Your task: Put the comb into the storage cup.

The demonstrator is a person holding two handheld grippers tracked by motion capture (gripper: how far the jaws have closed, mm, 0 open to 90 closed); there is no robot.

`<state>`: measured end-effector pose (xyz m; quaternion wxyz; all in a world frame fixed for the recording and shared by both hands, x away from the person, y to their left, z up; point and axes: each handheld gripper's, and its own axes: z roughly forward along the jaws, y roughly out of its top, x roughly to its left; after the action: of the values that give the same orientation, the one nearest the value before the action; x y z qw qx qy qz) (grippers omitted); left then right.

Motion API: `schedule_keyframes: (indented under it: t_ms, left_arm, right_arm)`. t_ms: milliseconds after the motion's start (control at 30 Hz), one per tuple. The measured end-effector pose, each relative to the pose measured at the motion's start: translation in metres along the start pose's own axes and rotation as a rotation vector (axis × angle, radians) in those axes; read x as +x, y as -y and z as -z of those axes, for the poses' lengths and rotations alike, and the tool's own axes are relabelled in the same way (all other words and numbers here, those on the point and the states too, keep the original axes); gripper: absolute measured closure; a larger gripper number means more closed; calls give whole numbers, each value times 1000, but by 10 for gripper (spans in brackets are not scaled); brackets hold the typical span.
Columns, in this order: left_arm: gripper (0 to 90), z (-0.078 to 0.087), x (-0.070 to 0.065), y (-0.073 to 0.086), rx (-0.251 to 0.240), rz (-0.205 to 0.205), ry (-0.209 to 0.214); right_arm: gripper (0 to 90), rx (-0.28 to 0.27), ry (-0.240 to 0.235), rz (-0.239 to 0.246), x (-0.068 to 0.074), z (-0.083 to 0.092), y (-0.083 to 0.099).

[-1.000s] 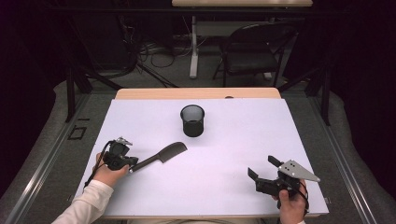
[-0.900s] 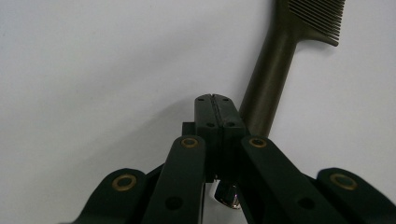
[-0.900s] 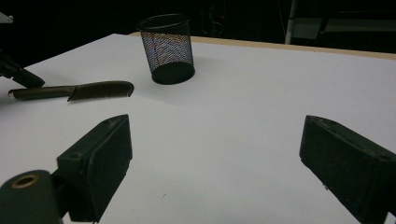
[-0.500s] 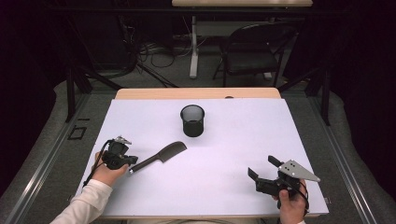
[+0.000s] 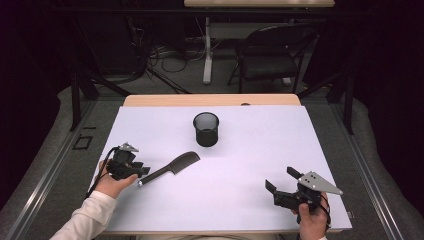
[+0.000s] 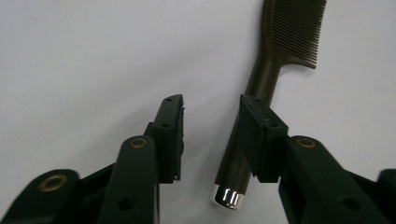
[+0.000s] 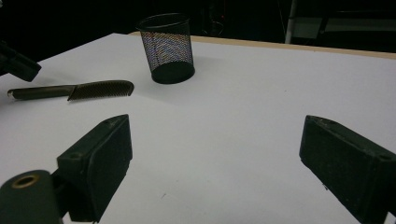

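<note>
A dark comb lies on the white table, teeth toward the far right, silver-capped handle end toward the left hand. My left gripper is at that handle end. In the left gripper view it is open, and the comb's handle runs between the jaws, close against the right one. My right gripper is held near the front right edge, open wide and holding nothing. The comb shows far off to its left.
A black mesh cup stands upright at the middle back of the table, also seen as the cup from the right gripper. A folding chair and cables lie beyond the far edge.
The comb's handle end has dropped slightly toward the front at the left gripper. Both hands stay about where they were.
</note>
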<state>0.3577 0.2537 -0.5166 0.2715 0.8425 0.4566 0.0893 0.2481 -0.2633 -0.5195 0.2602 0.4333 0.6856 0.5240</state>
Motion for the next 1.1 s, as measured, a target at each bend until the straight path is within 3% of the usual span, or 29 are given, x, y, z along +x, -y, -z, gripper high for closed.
schedule_keyframes:
  t_ms: [233,300,500,600,700,933,1100]
  left_arm:
    - [478,3,-3,-3,16,-24,-7]
    - [458,4,-3,-4,-6,-37,4]
    - [437,8,-1,-6,-19,-55,21]
    - [419,9,-1,-6,-10,-41,39]
    - [368,11,-1,-7,-2,-54,32]
    - [160,10,-1,-11,13,-56,71]
    - [136,12,-2,-14,2,-76,71]
  right_arm:
    - [92,-5,-2,-3,0,-1,0]
    - [92,-5,-3,-2,0,-1,0]
    - [92,-4,-1,-3,0,-1,0]
    - [92,-6,-1,-2,0,-1,0]
    - [92,-6,-1,-3,0,-2,0]
    - [92,3,-5,-1,1,-1,0]
    - [92,1,-3,3,0,-2,1]
